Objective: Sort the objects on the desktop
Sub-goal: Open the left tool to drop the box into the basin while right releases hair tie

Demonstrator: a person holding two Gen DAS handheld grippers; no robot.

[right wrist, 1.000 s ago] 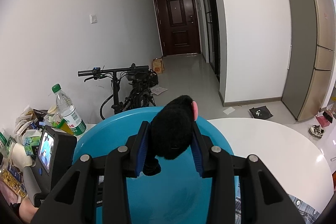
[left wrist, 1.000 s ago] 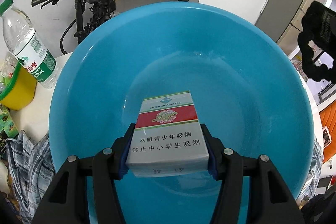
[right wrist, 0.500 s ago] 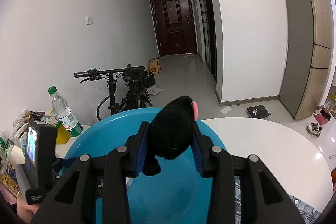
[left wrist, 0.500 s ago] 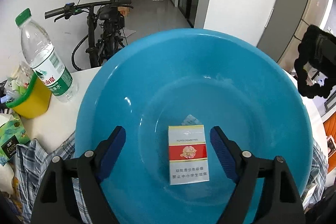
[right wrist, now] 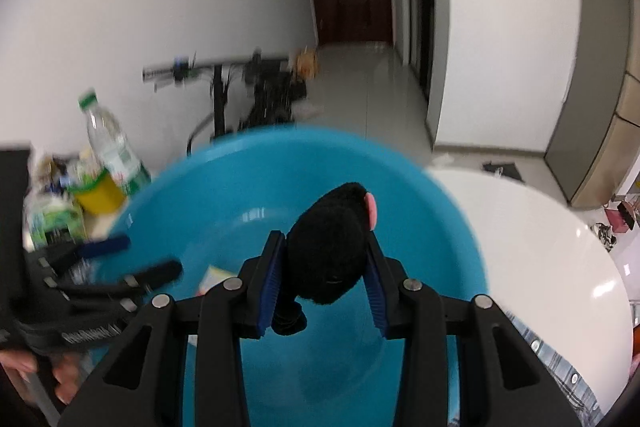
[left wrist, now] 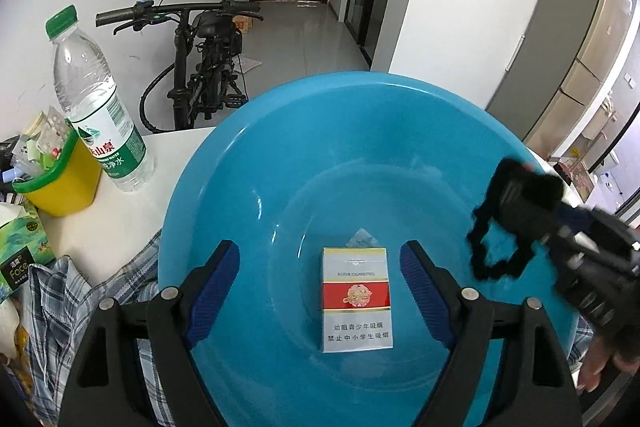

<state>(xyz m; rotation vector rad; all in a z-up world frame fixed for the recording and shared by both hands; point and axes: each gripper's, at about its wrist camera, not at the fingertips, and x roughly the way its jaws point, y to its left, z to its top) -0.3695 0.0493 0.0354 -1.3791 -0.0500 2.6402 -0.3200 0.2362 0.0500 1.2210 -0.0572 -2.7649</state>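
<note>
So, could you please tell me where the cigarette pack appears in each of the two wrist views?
Left wrist view: the cigarette pack lies flat on the basin floor, lower centre, between the open fingers of the left hand-held gripper.
Right wrist view: only a blurred corner shows, lower left of centre, beside the right hand-held gripper.
Shared landmark: the blue basin.

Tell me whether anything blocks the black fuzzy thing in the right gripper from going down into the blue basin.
Nothing visible does. The right gripper holds the black plush item above the blue basin, whose floor holds only the cigarette pack. The open left gripper sits at the near side.
</note>
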